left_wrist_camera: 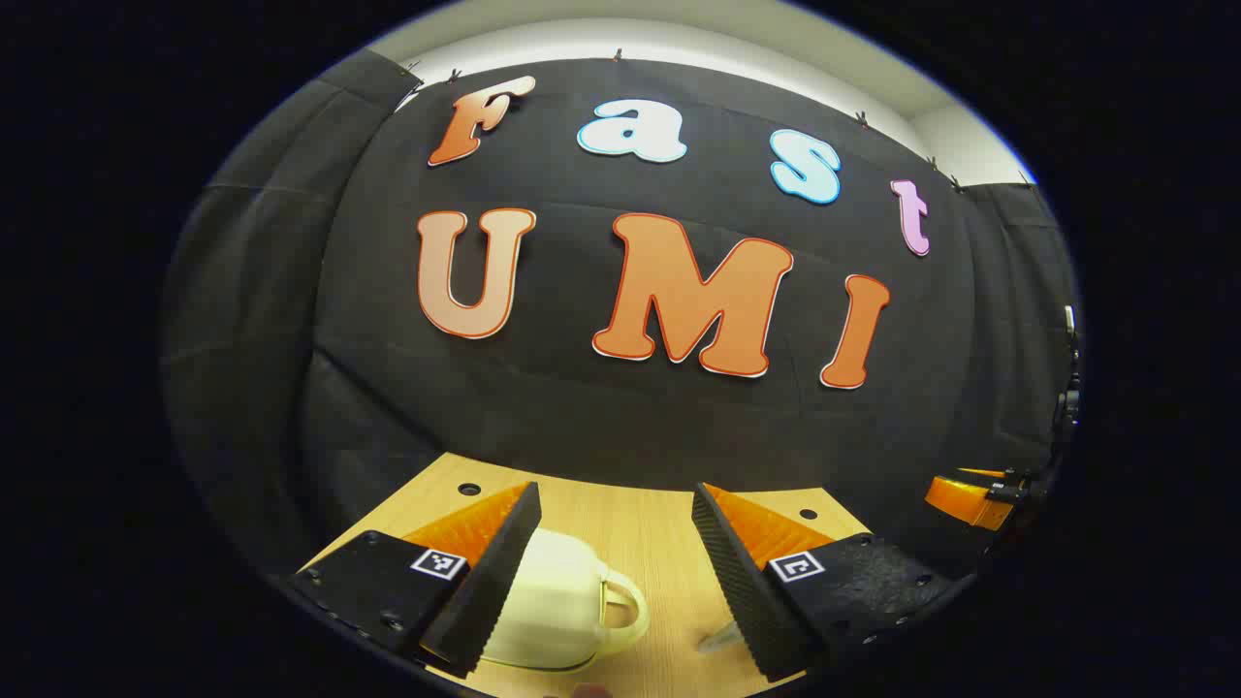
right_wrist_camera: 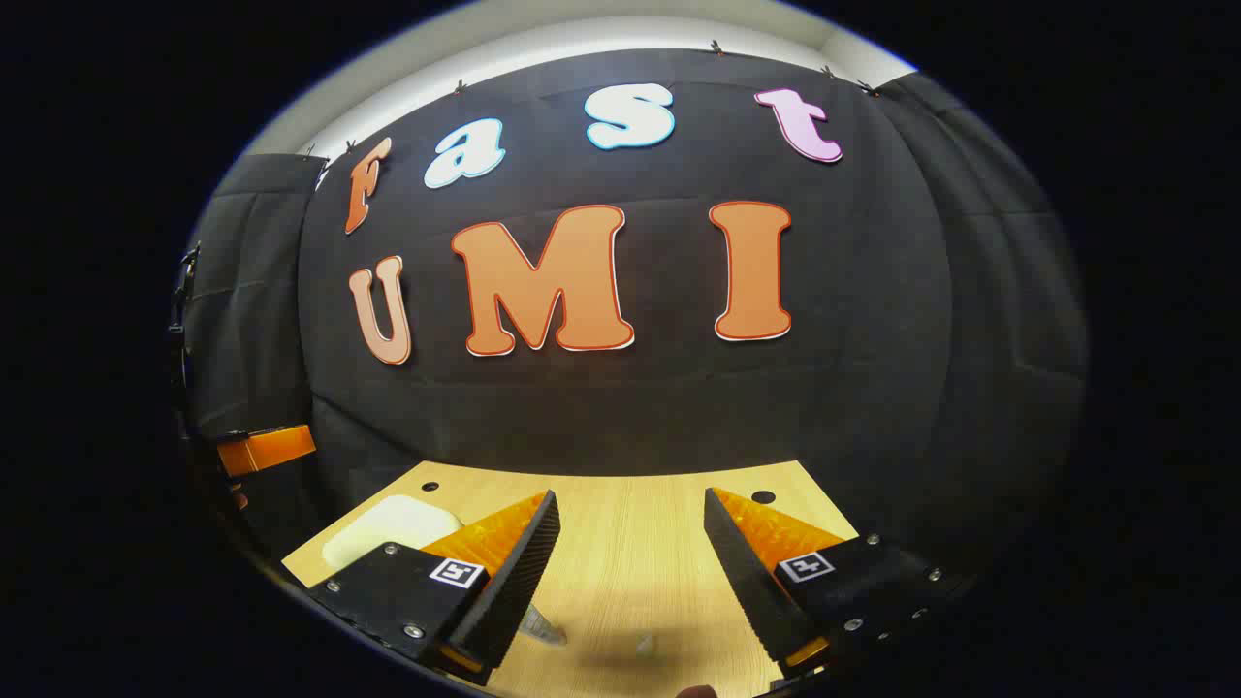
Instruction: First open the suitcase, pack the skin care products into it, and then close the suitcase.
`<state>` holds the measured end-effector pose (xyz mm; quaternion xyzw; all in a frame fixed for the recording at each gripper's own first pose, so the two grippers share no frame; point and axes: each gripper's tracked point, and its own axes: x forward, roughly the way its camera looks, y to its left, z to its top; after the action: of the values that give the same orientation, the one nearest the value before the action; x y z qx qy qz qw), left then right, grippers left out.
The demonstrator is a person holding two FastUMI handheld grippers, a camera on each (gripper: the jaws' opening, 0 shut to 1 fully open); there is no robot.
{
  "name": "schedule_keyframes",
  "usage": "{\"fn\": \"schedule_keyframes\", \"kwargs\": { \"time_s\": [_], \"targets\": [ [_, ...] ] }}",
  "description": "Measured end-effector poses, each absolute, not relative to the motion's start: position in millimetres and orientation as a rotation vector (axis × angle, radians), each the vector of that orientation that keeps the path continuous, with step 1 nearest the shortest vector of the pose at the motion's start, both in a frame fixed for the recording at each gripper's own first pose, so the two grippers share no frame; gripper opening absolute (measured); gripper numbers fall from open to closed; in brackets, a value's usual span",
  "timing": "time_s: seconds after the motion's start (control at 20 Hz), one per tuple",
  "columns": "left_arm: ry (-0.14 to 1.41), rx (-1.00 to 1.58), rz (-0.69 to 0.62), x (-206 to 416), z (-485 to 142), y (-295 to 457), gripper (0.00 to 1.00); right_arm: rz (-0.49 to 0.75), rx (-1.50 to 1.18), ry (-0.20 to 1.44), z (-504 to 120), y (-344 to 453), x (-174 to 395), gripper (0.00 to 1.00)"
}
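So both grippers are hanging over the wooden table (right_wrist_camera: 640, 543), fingers spread wide, nothing in them. The left gripper (left_wrist_camera: 616, 572) has the cream suitcase (left_wrist_camera: 557, 606) right by its left finger, lid down, handle toward the gap. From the right gripper (right_wrist_camera: 630, 572) the suitcase sits off left, and a small clear item (right_wrist_camera: 543, 628) lies beside its left finger.

Recording booth: black cloth wall (left_wrist_camera: 620, 417) (draped), wooden table (right_wrist_camera: 630, 543).

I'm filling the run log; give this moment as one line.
left hand-held gripper: open, above closed cream suitcase | right hand-held gripper: open, over table
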<state>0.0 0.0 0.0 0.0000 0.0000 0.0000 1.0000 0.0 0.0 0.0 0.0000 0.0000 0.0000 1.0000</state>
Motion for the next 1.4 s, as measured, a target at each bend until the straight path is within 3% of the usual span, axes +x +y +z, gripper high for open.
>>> {"fn": "schedule_keyframes", "kwargs": {
  "time_s": [0.9,1.15,1.4],
  "targets": [
    [0.026,-0.007,-0.013,6,-12,-10,0.98,0.003,0.009,0.016,1,3,3,0.95],
    [0.035,0.057,-0.020,8,-19,-16,0.97,0.001,-0.005,0.022,-4,3,2,0.95],
    [0.034,0.298,0.074,16,-37,-5,0.98,-0.014,0.015,0.049,-18,-5,-3,0.95]
  ]
}}
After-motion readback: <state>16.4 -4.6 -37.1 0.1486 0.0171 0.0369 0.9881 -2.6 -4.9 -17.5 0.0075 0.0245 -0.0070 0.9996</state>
